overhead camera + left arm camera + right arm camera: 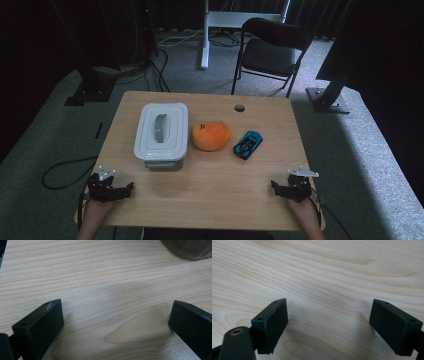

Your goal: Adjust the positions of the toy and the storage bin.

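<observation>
A white lidded plastic box (161,135) stands on the wooden table (210,185), left of centre. Beside it lies an orange plush toy (210,135), and to its right a blue toy car (247,144). My left gripper (122,189) rests near the table's front left corner, jaws wide apart over bare wood (115,315) with nothing between them. My right gripper (278,187) sits near the front right corner, also open over bare wood (328,315). Both are well short of the three objects.
A round cable hole (239,107) sits near the table's far edge. Behind the table stand a black folding chair (270,50) and a white desk leg (204,35). Cables lie on the grey carpet at the left.
</observation>
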`<state>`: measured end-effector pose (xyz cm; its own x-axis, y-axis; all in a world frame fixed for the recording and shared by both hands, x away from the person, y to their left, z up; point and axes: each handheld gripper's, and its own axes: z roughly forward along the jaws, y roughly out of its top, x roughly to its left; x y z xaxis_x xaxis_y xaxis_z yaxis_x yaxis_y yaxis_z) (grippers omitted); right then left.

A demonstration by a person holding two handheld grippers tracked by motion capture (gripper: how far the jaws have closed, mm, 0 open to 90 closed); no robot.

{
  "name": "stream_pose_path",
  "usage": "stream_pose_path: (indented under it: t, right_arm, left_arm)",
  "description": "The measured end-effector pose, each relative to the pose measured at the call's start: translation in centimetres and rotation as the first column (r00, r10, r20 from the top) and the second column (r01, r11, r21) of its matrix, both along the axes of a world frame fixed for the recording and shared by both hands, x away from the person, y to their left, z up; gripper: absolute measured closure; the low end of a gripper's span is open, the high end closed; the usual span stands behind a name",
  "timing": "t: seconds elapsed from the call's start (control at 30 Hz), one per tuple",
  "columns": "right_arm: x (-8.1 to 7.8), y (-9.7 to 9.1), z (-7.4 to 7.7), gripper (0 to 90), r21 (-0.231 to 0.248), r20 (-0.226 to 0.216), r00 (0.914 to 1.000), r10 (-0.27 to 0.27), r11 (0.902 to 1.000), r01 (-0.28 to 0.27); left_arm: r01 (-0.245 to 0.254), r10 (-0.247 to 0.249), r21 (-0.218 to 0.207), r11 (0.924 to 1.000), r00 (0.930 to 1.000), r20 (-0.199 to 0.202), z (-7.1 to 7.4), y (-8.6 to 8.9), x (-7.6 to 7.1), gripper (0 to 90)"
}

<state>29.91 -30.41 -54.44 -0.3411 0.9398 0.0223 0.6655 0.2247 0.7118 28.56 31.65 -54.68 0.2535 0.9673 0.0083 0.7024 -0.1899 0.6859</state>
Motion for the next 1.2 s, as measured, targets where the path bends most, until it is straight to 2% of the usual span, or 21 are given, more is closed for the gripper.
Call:
stream_pose_path:
  t: [0.03,0.07,0.1,0.13,0.3,0.33,0.53,0.8,0.83,1.07,1.2]
  right_arm:
    - [0.0,0.0,0.0,14.6,0.0,0.0,1.0,0.0,1.0,0.0]
    - [0.1,0.1,0.1,14.6,0.025,-0.007,0.9999,0.011,0.9996,-0.011]
    - [0.1,0.3,0.3,14.6,0.03,-0.004,0.9998,0.019,0.9994,-0.019]
    - [0.2,0.7,0.8,14.7,0.016,0.013,0.9994,0.032,0.9994,-0.032]
    - [0.3,1.3,2.0,15.3,0.028,0.036,0.9977,0.057,0.9979,-0.058]
    - [0.5,1.5,2.6,15.5,0.034,0.055,0.9966,0.062,0.9974,-0.064]
    - [1.4,2.6,3.8,16.7,0.025,0.087,0.9912,0.099,0.9945,-0.102]
    - [2.2,4.4,4.2,16.8,0.01,0.092,0.9844,0.15,0.9883,-0.152]
    - [2.4,4.9,4.2,16.8,0.005,0.093,0.9809,0.171,0.9851,-0.172]
    - [3.4,6.8,4.4,20.4,-0.005,0.101,0.9704,0.22,0.9754,-0.22]
    - [3.8,7.5,4.4,20.7,-0.011,0.104,0.9672,0.232,0.9726,-0.232]
  left_arm:
    - [0.001,-0.001,0.0,1.0,1.0,0.0,0.0,0.0,0.0,0.3]
    - [0.003,-0.003,0.0,1.0,1.0,0.0,0.0,0.0,0.0,0.3]
    - [0.004,-0.004,0.0,1.0,1.0,0.0,0.0,0.0,0.0,0.3]
    - [0.005,-0.005,0.001,1.0,1.0,0.0,0.0,0.0,0.0,0.3]
    - [0.005,-0.005,0.0,1.0,1.0,0.001,0.0,0.0,0.0,0.3]
    - [0.006,-0.006,0.001,1.0,1.0,0.0,0.0,0.0,0.0,0.3]
    - [0.006,-0.006,0.001,1.0,1.0,0.0,0.0,0.0,0.0,0.3]
    - [0.006,-0.006,0.001,1.0,1.0,0.0,0.0,0.0,0.0,0.3]
    - [0.007,-0.007,0.002,1.0,1.0,0.0,0.0,0.0,0.0,0.3]
    - [0.007,-0.007,0.002,1.0,1.0,0.0,0.0,0.0,0.0,0.3]
    - [0.007,-0.007,0.002,1.0,1.0,0.0,0.0,0.0,0.0,0.3]
